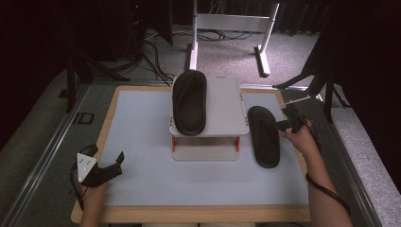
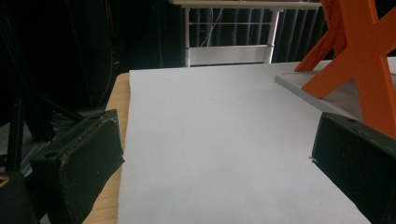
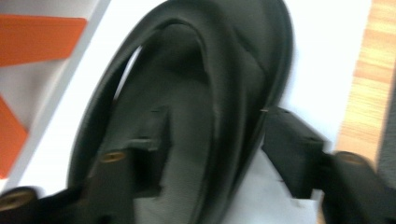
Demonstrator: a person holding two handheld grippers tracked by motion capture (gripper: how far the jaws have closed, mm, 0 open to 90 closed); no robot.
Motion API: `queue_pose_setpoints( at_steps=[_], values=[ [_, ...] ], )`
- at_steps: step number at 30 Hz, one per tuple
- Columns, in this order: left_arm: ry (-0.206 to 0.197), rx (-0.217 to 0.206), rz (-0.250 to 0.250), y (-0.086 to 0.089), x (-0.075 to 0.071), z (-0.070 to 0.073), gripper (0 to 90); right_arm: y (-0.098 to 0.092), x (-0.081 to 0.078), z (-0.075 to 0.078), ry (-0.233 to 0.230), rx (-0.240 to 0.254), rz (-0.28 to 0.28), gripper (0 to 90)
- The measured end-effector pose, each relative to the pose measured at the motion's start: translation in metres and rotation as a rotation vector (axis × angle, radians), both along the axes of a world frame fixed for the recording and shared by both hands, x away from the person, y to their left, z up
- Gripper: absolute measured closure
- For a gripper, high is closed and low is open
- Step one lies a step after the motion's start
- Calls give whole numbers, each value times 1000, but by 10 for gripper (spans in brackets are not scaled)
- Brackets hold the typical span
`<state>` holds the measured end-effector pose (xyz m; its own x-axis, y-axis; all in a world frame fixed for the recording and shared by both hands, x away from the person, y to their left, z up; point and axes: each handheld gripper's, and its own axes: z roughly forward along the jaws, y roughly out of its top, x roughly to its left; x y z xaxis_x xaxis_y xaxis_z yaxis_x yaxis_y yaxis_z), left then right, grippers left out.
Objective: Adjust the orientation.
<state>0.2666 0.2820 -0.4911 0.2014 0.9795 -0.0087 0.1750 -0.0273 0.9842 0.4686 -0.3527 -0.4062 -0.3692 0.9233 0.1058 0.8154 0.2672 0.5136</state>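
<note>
The right gripper (image 1: 286,121) sits at the 3 o'clock edge of the table (image 1: 142,142), its jaws straddling the rim of the black slipper (image 1: 264,136) lying flat on the mat beside the small rack (image 1: 222,106); one jaw is inside the slipper, one outside, and whether they pinch it I cannot tell. A 2nd slipper (image 1: 189,101) rests on the rack. At 7 o'clock, the left gripper (image 1: 106,165) is spread wide, holding nothing.

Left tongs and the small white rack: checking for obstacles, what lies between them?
Nothing: in the high view, only bare grey mat separates the left tongs from the rack.
</note>
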Motion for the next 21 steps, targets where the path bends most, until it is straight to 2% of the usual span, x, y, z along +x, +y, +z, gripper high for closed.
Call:
queue_pose_setpoints(
  at_steps=[2,6,8,12,19,21],
  values=[
    [2,3,0,0,0,0,15,2,5,0,27,-3,-6,471],
    [3,2,1,0,0,0,15,7,12,-1,52,-61,12,570],
    [5,0,0,0,0,0,15,10,14,-1,66,-87,6,581],
    [7,1,-2,0,1,0,15,12,19,1,92,-98,-27,628],
    [10,0,-2,0,1,0,15,17,24,-2,131,-158,-27,718],
    [9,-1,-1,0,1,0,15,17,25,-1,140,-151,-37,722]
  ],
)
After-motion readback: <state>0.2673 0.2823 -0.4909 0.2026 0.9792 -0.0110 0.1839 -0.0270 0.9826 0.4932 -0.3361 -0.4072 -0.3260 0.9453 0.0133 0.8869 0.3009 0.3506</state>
